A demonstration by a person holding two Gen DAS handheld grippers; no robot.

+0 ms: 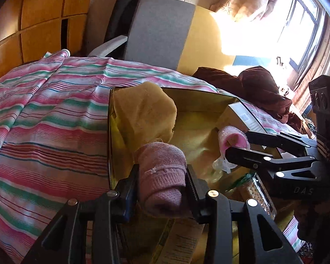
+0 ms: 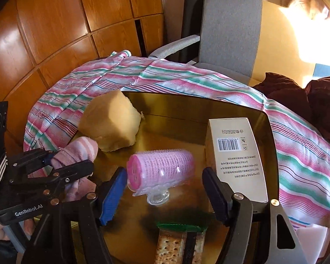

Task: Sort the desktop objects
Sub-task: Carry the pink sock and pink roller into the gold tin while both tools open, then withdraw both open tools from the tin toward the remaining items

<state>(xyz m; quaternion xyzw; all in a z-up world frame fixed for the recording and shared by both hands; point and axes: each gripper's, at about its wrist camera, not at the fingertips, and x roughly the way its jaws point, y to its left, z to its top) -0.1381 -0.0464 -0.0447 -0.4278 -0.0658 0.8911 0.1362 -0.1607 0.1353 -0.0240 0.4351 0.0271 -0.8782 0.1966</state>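
My left gripper [image 1: 162,176] is shut on a rolled pink sock [image 1: 162,171] and holds it over the near left part of a gold tray [image 1: 198,118]. In the right wrist view the left gripper [image 2: 74,160] holds the sock [image 2: 81,149] at the tray's left edge. My right gripper [image 2: 164,176] is open, and its fingers straddle a pink hair roller [image 2: 160,169] lying in the tray [image 2: 176,127]. From the left wrist view, the right gripper [image 1: 236,143] reaches in from the right around the roller [image 1: 233,139].
The tray also holds a yellow folded cloth [image 2: 112,123], a cream box with a barcode [image 2: 233,154] and a cracker packet [image 2: 178,242]. A striped sheet [image 1: 44,121] covers the surface. Behind it are a grey chair [image 2: 228,33], dark brown clothing [image 1: 253,85] and wooden cabinets [image 2: 55,22].
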